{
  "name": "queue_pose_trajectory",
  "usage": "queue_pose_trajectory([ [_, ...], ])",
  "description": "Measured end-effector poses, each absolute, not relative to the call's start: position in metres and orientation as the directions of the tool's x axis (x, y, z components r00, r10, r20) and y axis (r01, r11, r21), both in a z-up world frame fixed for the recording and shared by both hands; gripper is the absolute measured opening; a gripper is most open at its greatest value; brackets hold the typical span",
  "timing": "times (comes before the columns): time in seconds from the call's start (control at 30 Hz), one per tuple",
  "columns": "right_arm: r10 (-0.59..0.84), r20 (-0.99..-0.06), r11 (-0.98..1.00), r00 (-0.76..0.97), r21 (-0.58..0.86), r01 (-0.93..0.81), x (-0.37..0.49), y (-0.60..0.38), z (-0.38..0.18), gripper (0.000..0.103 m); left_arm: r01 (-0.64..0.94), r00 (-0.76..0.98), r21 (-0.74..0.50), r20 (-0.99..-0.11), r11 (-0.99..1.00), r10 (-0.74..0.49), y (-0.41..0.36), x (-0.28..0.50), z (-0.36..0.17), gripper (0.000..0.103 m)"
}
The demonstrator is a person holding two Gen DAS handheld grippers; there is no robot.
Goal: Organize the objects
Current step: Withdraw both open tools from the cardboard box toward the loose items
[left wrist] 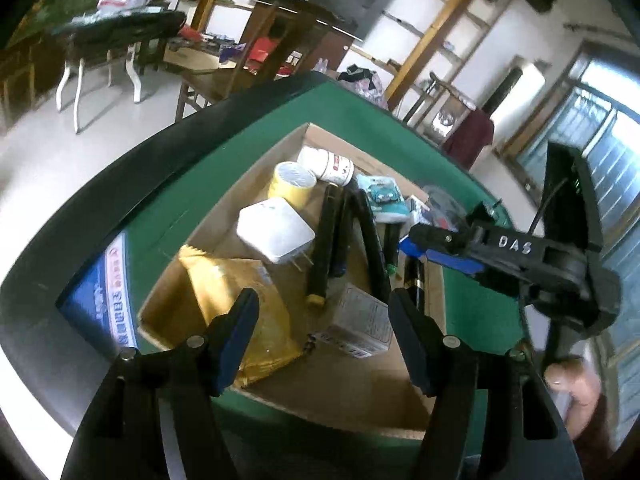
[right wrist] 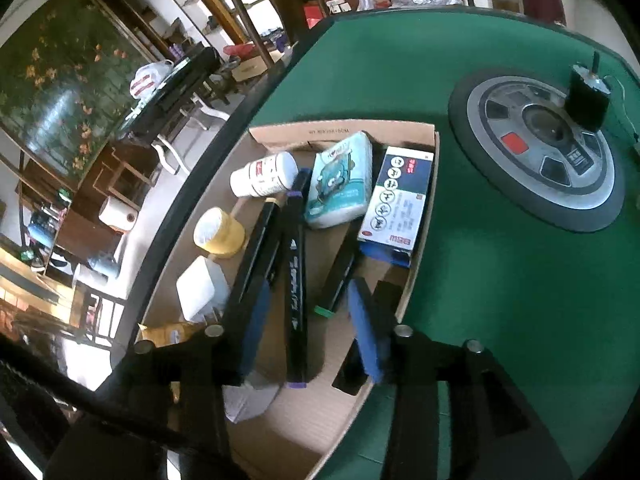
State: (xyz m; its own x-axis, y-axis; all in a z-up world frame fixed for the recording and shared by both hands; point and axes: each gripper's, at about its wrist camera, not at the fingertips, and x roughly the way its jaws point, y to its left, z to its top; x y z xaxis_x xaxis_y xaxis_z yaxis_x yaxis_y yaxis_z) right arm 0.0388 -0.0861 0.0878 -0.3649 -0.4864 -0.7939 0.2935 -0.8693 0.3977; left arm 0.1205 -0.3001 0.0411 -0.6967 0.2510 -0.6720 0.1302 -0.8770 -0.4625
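Green table [right wrist: 480, 280], box [right wrist: 420, 216] partly tool-hidden.

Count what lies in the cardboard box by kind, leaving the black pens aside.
White bottle: 1
Yellow tape roll: 1
White charger: 1
Tissue pack: 1
Small cartons: 2
Yellow packet: 1
Total: 7

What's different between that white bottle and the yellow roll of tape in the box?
The white bottle lies on its side, while the yellow tape roll sits flat with its open core facing up. The bottle is long, closed and carries a red-printed label; the tape roll is short, ring-shaped and plain. Both are round and rest near the same wall of the cardboard box.
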Motion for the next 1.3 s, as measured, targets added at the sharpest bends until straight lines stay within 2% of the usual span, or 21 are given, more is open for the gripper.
queue_pose_trajectory([
  [0.13,-0.475,-0.801,-0.871,-0.365,0.366,0.329,0.046,-0.092,0.088,0.04,0.129,-0.718,-0.494,-0.645,-0.86,0.263,-0.307,0.128,0.047,0.063],
  [0.23,-0.463,-0.8,-0.877,-0.383,0.348,0.333,0.054,-0.086,0.087,0.042,0.096,-0.746,-0.472,-0.617,-0.877,0.251,-0.302,0.133,0.056,0.068],
  [0.47,-0.415,-0.773,-0.907,-0.48,0.306,0.291,0.07,-0.023,0.096,0.043,-0.038,-0.754,-0.369,-0.6,-0.929,0.269,-0.255,0.139,0.08,0.068],
  [0.53,-0.384,-0.757,-0.923,-0.528,0.292,0.252,0.074,0.01,0.101,0.044,-0.073,-0.748,-0.341,-0.603,-0.937,0.278,-0.237,0.139,0.085,0.068],
  [0.63,-0.302,-0.748,-0.953,-0.591,0.256,0.164,0.076,0.061,0.105,0.054,-0.1,-0.736,-0.316,-0.614,-0.943,0.284,-0.215,0.139,0.087,0.068],
  [0.73,-0.202,-0.758,-0.974,-0.621,0.221,0.048,0.075,0.116,0.102,0.054,-0.118,-0.725,-0.28,-0.631,-0.953,0.275,-0.193,0.139,0.088,0.068],
  [0.97,-0.154,-0.757,-0.967,-0.635,0.246,-0.059,0.074,0.189,0.101,0.055,-0.145,-0.682,-0.228,-0.682,-0.963,0.264,-0.148,0.139,0.082,0.068],
  [1.2,-0.195,-0.764,-0.903,-0.615,0.384,-0.191,-0.004,0.252,0.09,0.057,-0.16,-0.665,-0.22,-0.697,-0.962,0.27,-0.129,0.15,0.083,0.068],
  [1.3,-0.224,-0.776,-0.893,-0.589,0.405,-0.195,-0.042,0.26,0.084,0.057,-0.15,-0.672,-0.209,-0.695,-0.966,0.255,-0.126,0.156,0.087,0.068],
])
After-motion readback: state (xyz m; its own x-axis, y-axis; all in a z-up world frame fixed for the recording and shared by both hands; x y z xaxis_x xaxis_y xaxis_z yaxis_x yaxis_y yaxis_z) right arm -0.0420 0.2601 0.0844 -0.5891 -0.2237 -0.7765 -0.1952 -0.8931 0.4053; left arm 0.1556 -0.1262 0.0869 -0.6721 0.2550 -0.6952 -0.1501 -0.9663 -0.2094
